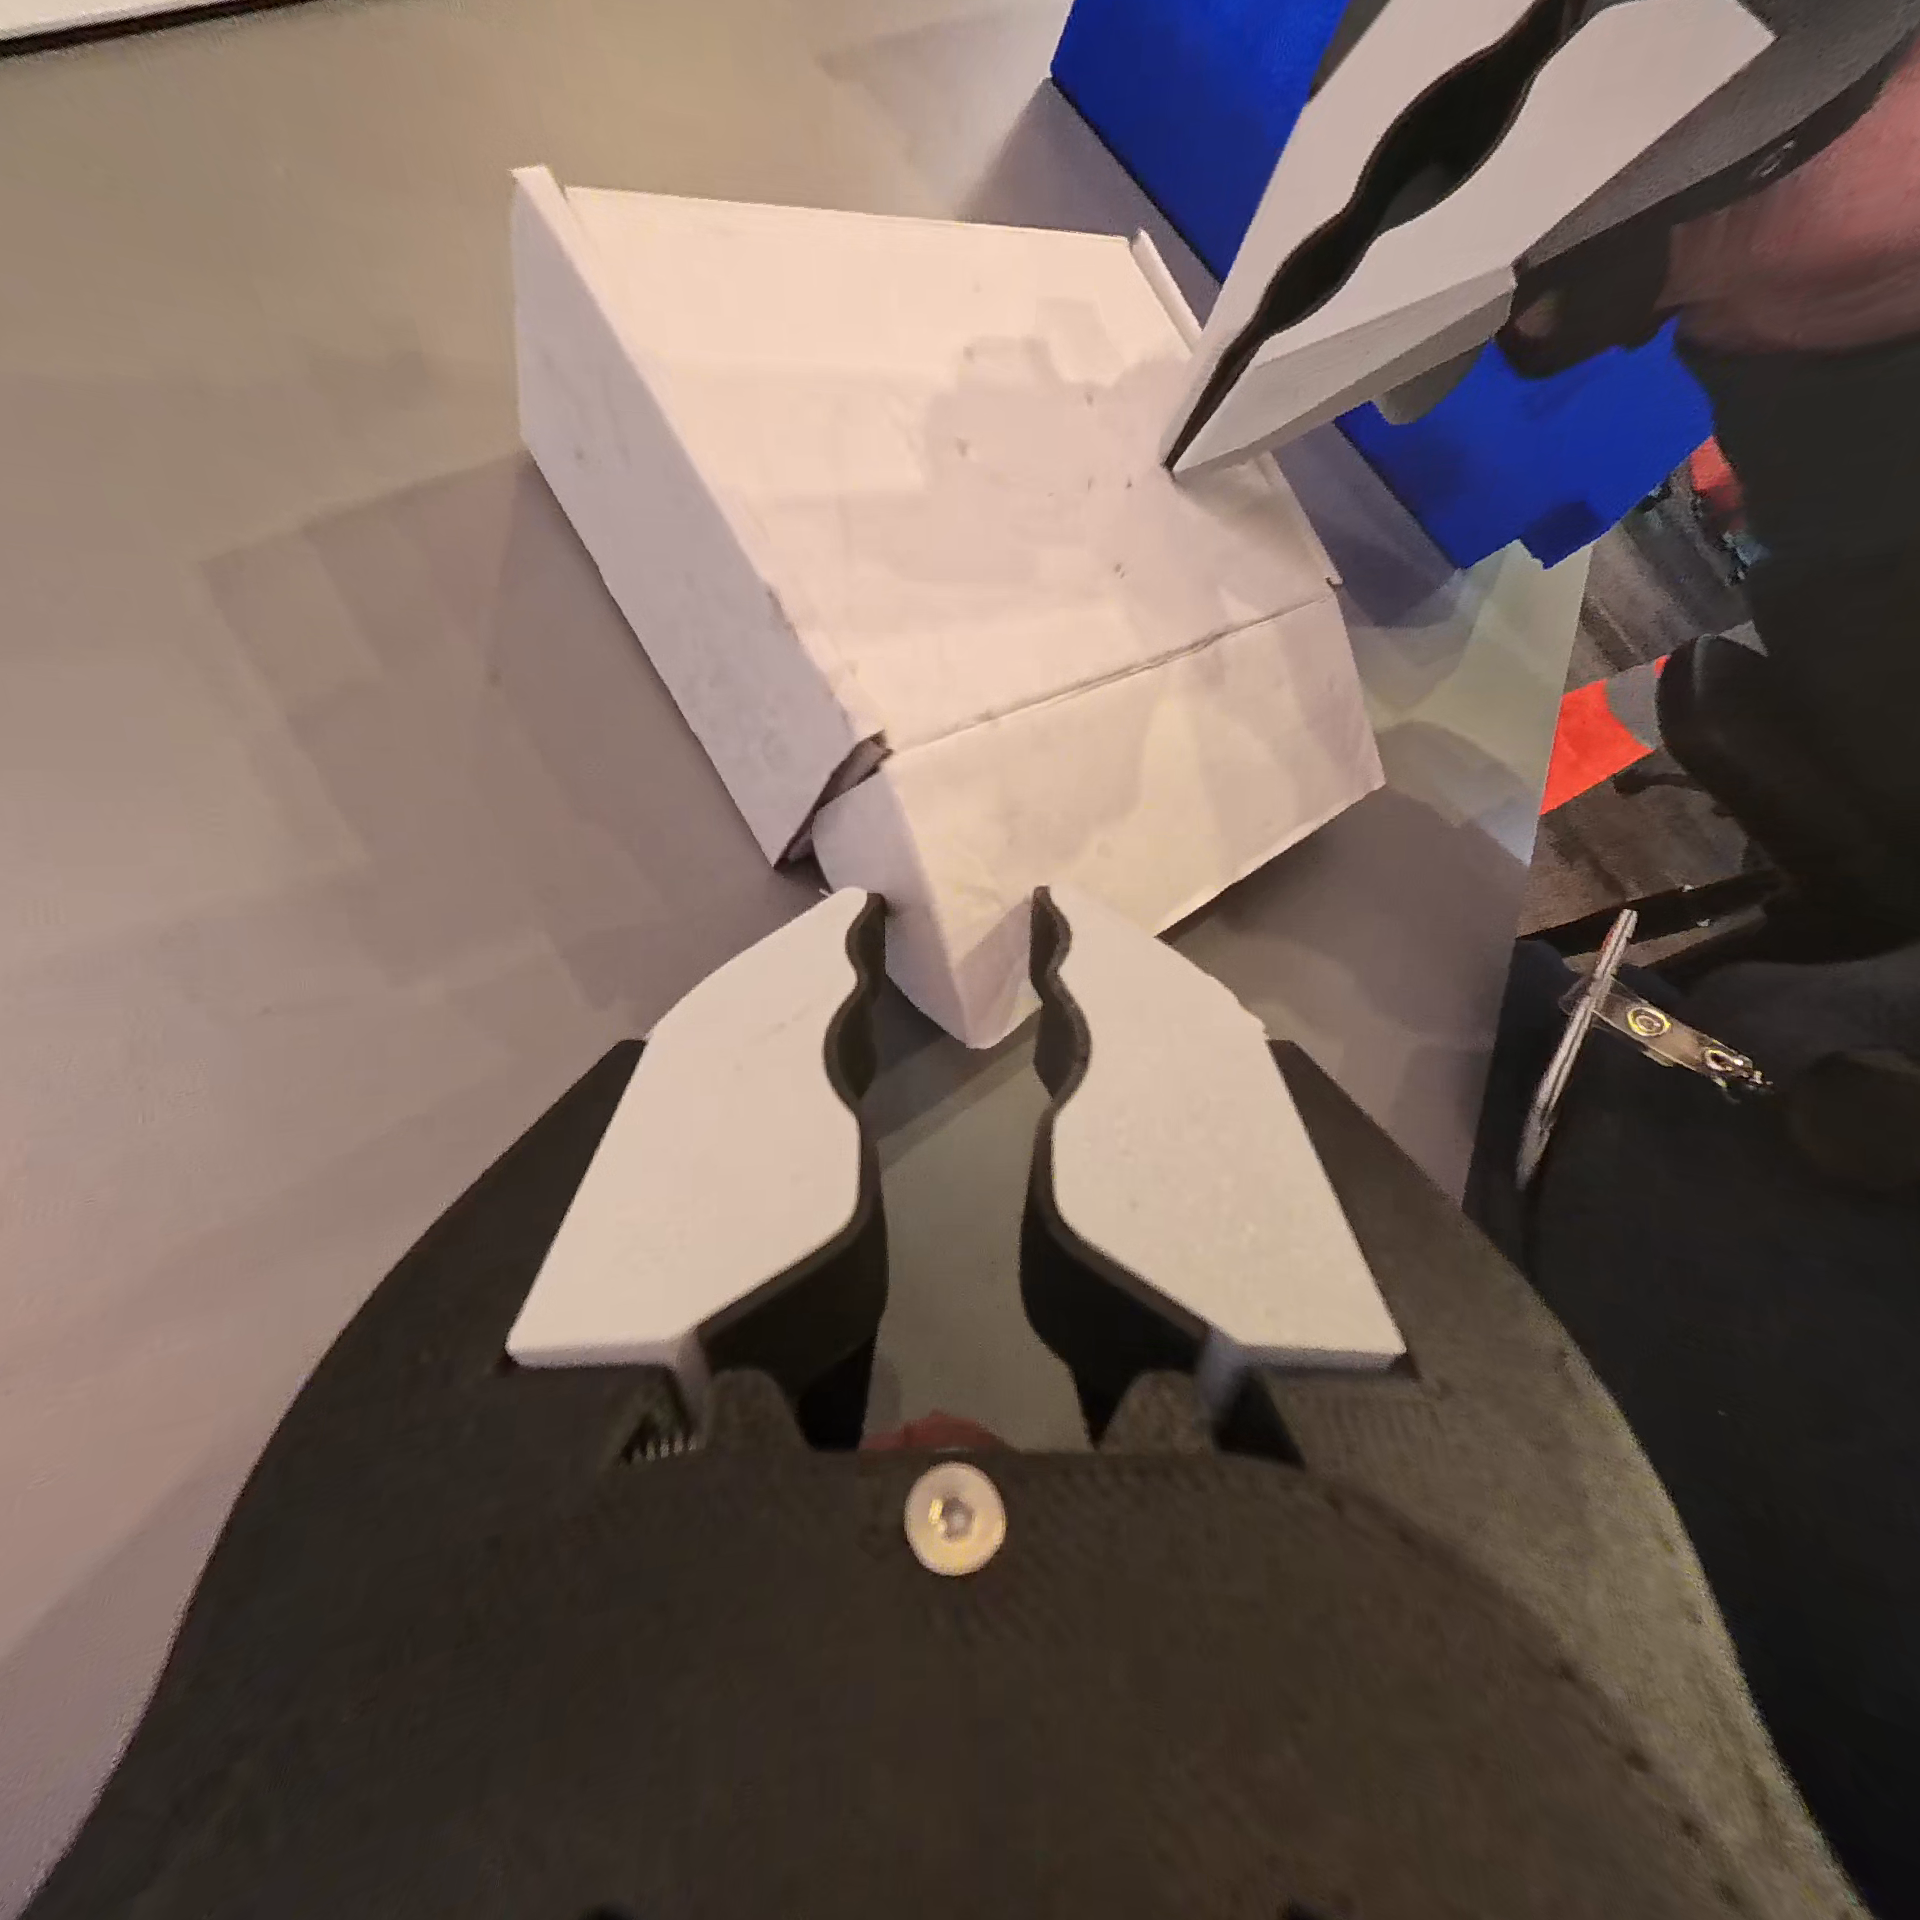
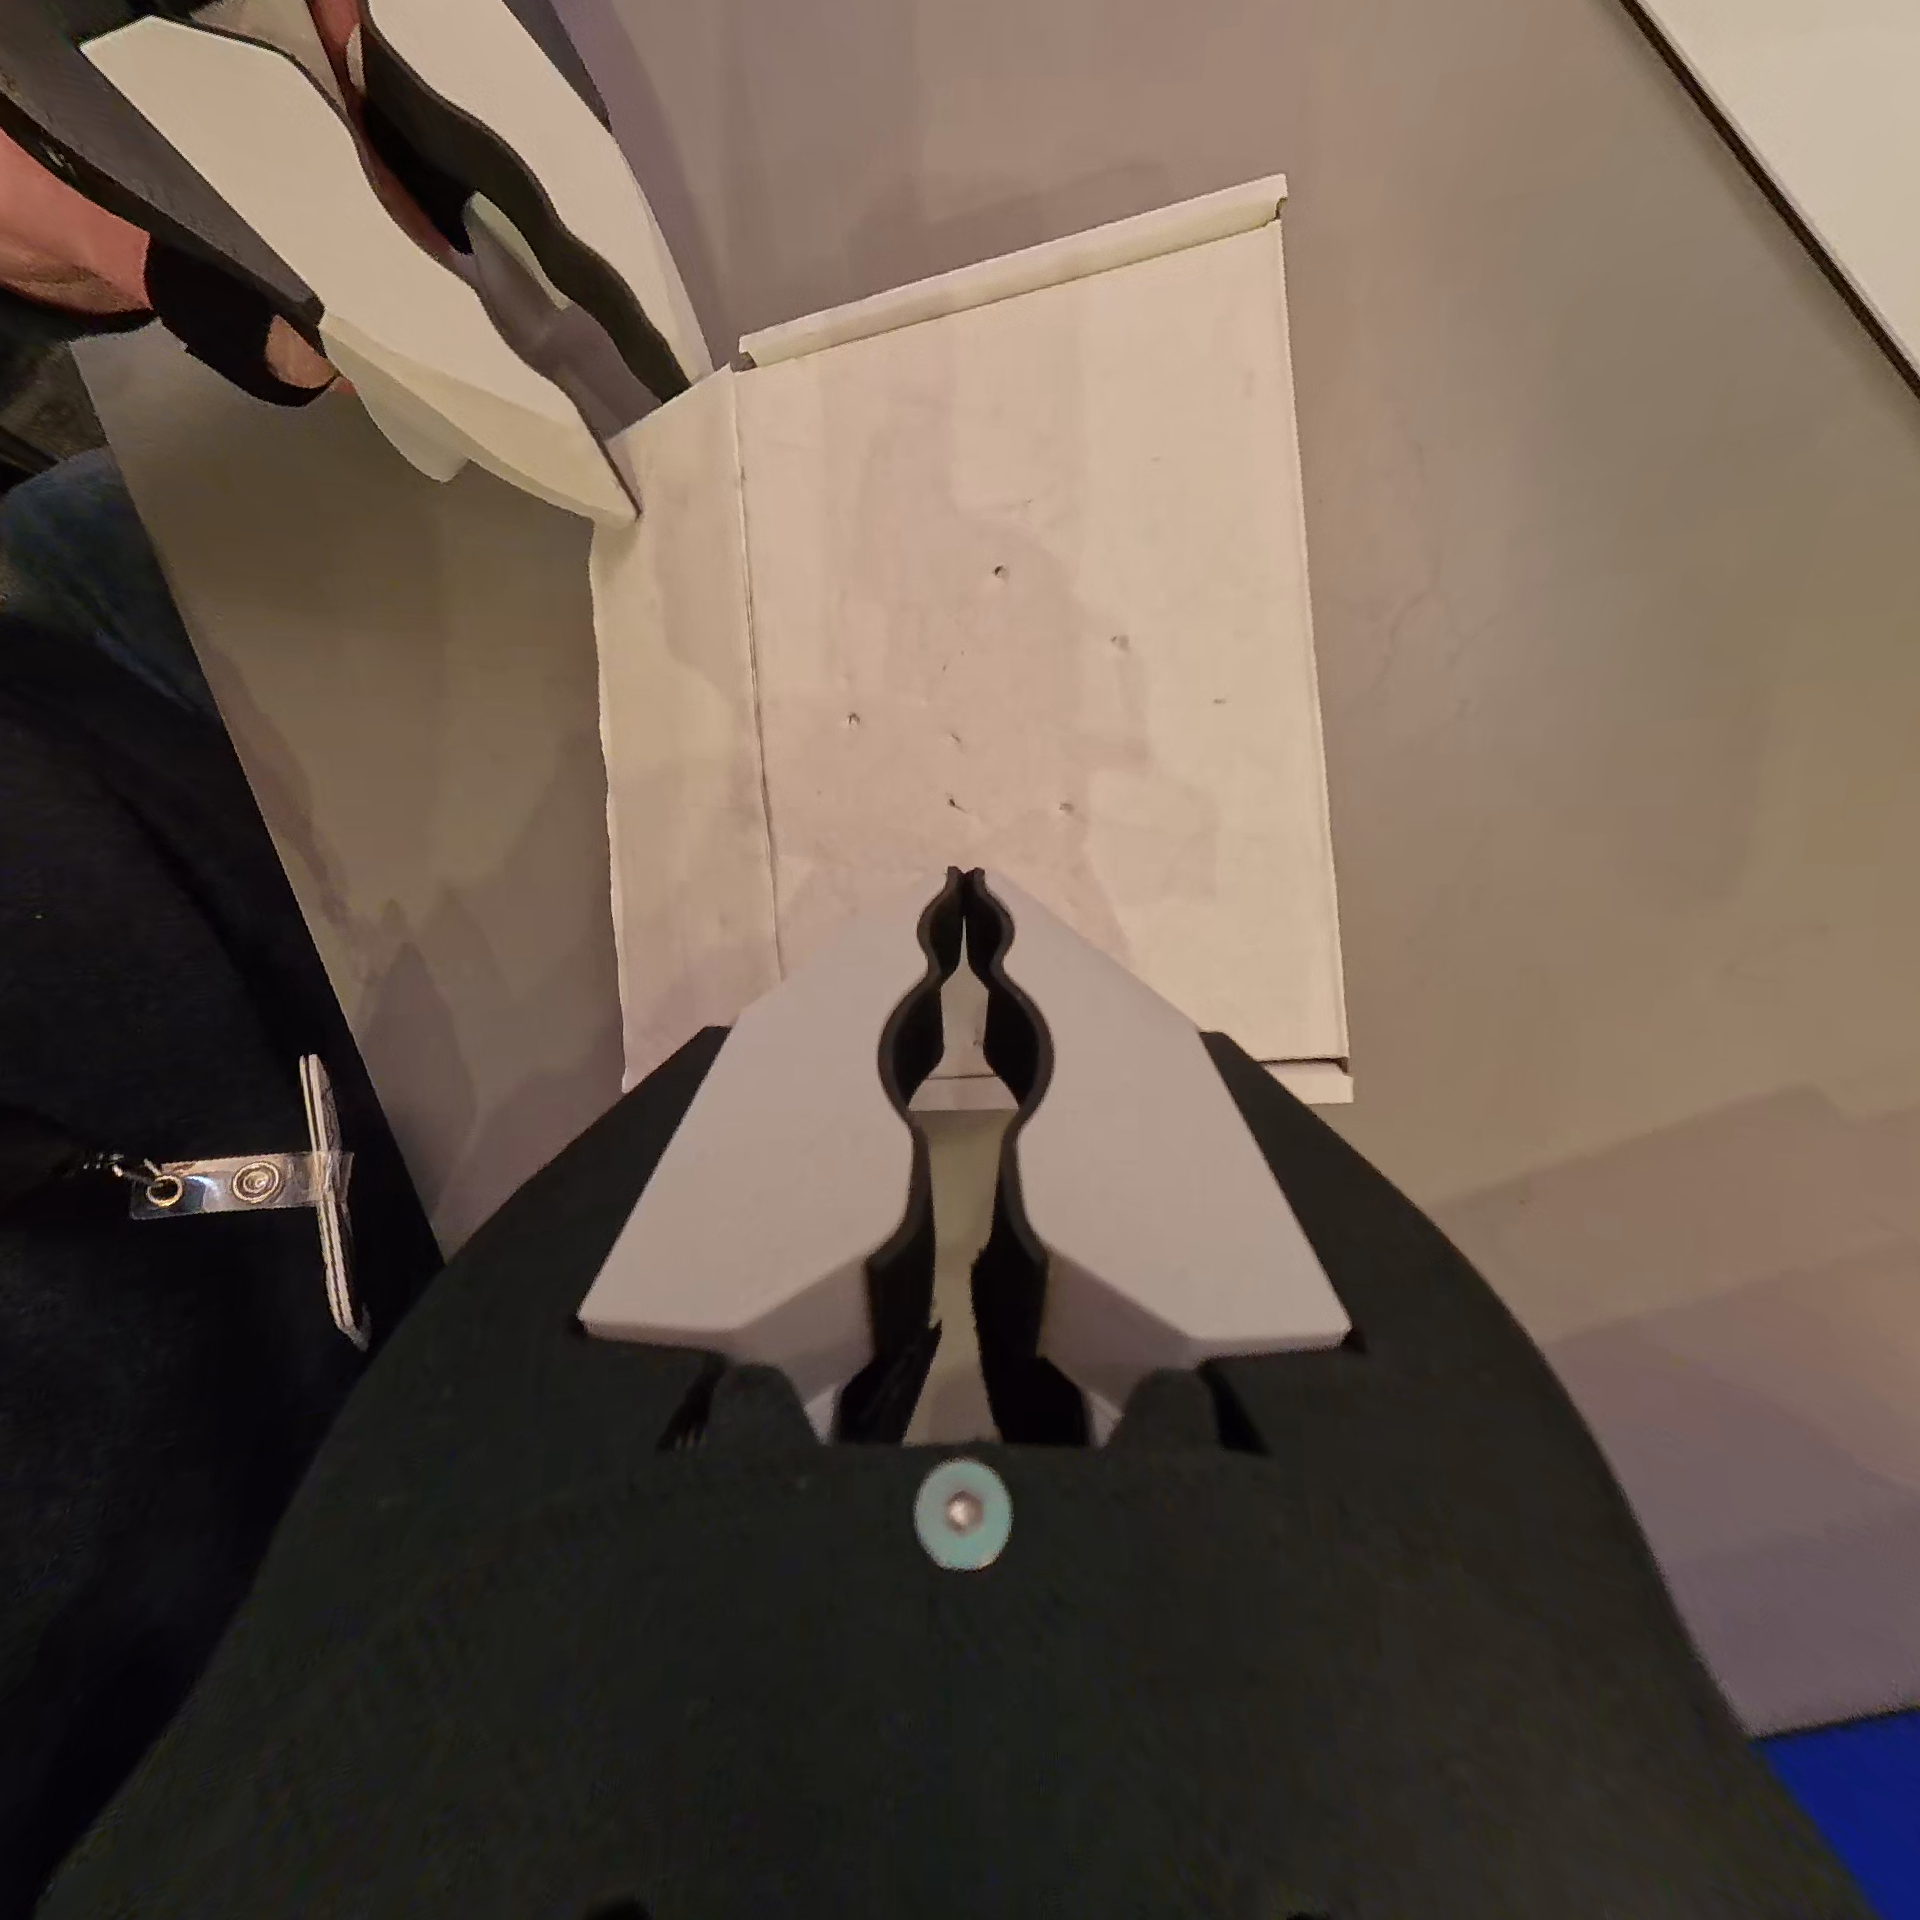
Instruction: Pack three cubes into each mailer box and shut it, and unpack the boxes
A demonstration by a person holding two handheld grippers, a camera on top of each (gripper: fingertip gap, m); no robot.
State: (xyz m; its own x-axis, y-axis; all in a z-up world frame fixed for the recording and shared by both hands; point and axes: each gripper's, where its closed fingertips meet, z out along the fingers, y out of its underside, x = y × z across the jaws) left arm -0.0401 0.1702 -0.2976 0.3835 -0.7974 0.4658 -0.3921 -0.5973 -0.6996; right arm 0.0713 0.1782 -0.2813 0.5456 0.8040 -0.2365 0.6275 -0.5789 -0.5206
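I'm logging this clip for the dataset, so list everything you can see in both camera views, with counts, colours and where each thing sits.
White cardboard mailer box: one, white, lid down, on the table between the two grippers.
Grey table top: one, grey, under the box.
Blue plastic block: at least one, blue, behind the box at the table's far edge.
Clear badge clip with card: one, clear and white, hanging on the person's dark clothing.
Cubes: none in view.
Left gripper: one, black with white fingers, jaws open around the box's front flap corner.
Right gripper: one, same colours, jaws shut, tip at the lid.
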